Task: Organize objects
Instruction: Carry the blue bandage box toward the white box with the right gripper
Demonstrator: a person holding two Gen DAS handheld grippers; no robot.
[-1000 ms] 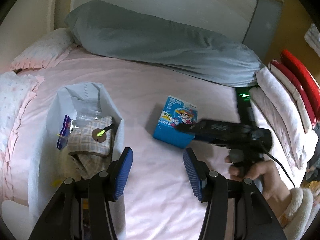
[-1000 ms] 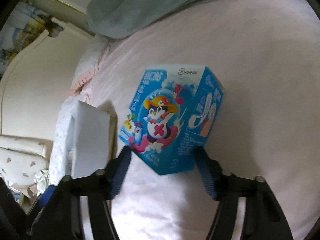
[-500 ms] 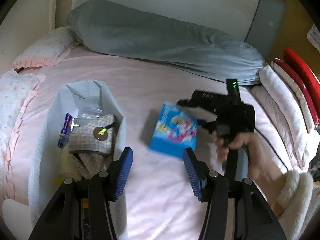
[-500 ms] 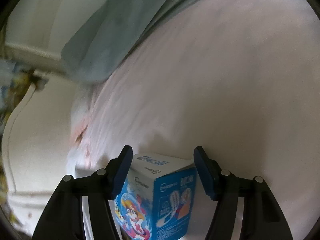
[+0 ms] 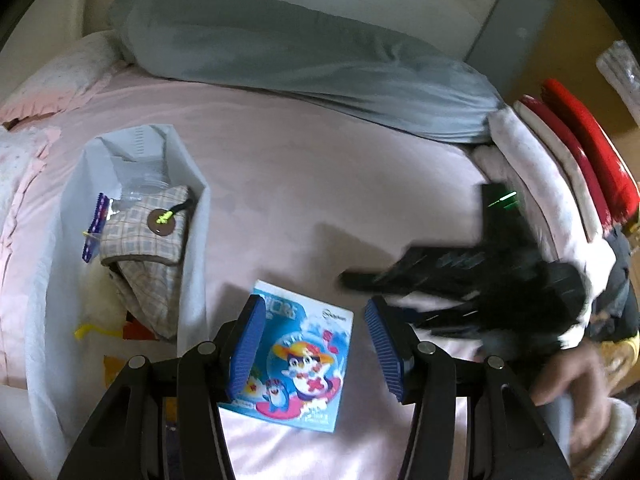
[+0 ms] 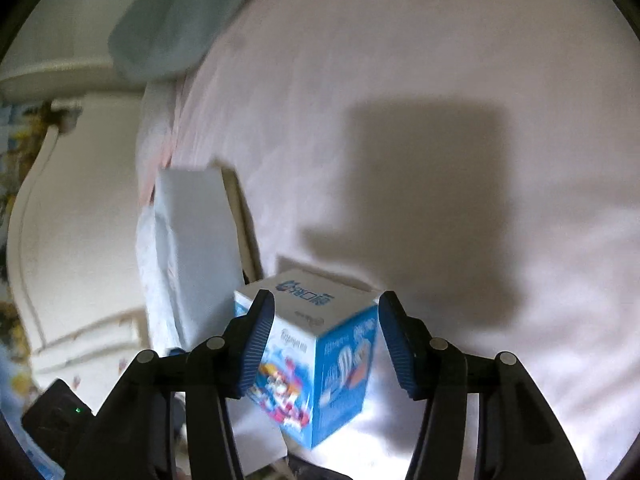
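A blue carton with a cartoon penguin [image 5: 304, 364] lies face up on the pink bed sheet [image 5: 320, 184], just right of the white bin [image 5: 192, 216]. My left gripper [image 5: 316, 346] hangs open over the carton, one blue pad on each side. My right gripper [image 5: 376, 292] is a dark blur to the carton's upper right, held by a hand [image 5: 572, 380]. In the right wrist view the carton [image 6: 320, 356] shows corner-on between the right gripper's [image 6: 326, 340] closing jaws, and a sliver of gap remains at the right pad. The bin holds a checked pouch [image 5: 148, 232].
A long grey bolster [image 5: 300, 60] lies across the back of the bed. Folded white and red bedding [image 5: 560, 152] is stacked at the right edge. Pink ruffled pillows [image 5: 52, 84] lie at the left. The bin wall [image 6: 192, 240] stands left of the carton.
The right gripper brought the carton from mid-bed toward the left gripper. The carton now lies flat between the left fingers. The right gripper has rolled and swung off to the right.
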